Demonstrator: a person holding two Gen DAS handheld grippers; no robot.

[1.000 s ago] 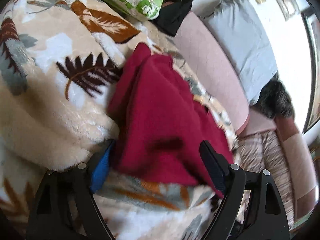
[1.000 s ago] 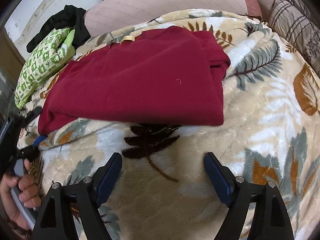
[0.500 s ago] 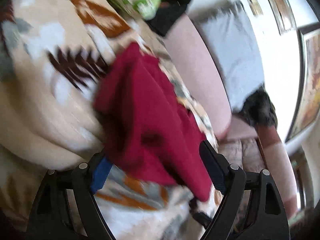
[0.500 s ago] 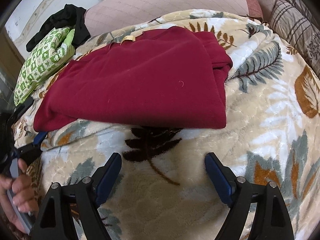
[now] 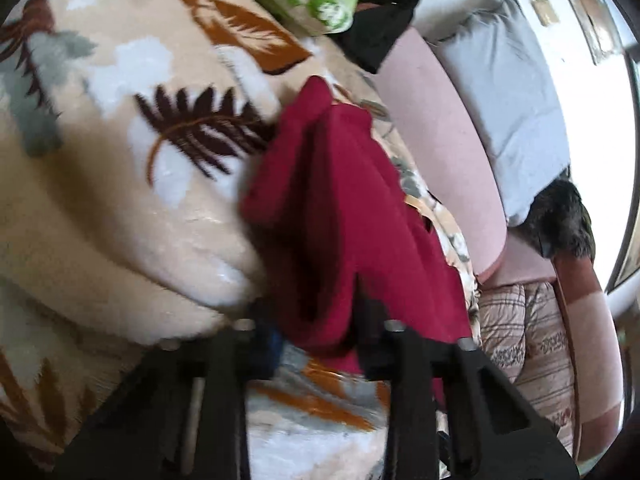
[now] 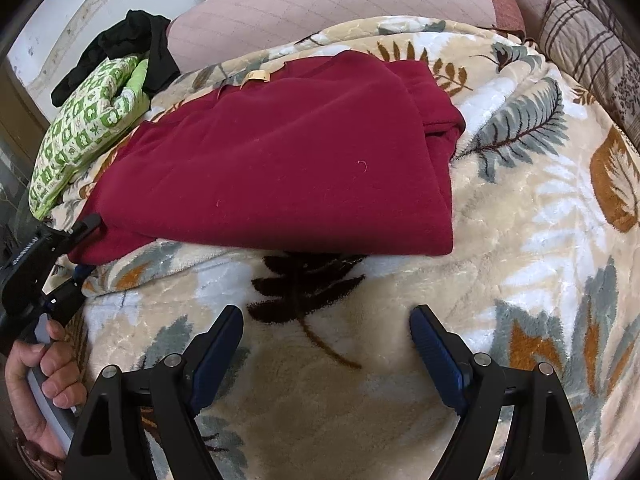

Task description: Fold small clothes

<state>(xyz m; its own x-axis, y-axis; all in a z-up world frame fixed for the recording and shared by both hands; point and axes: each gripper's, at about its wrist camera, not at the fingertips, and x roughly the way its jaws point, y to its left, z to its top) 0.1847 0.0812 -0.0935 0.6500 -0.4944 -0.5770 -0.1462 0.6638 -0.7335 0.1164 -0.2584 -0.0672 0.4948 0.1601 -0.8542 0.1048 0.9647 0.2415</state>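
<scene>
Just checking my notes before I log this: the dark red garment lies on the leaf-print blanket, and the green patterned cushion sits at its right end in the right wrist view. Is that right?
Not quite. In the right wrist view the green patterned cushion sits at the left end of the dark red garment, not the right. The garment does lie on the leaf-print blanket.

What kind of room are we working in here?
Most likely a home living room or bedroom. The red garment lies on a plush leaf-print blanket, a pink cushioned sofa back rises behind it, and framed pictures hang on the wall.
</scene>
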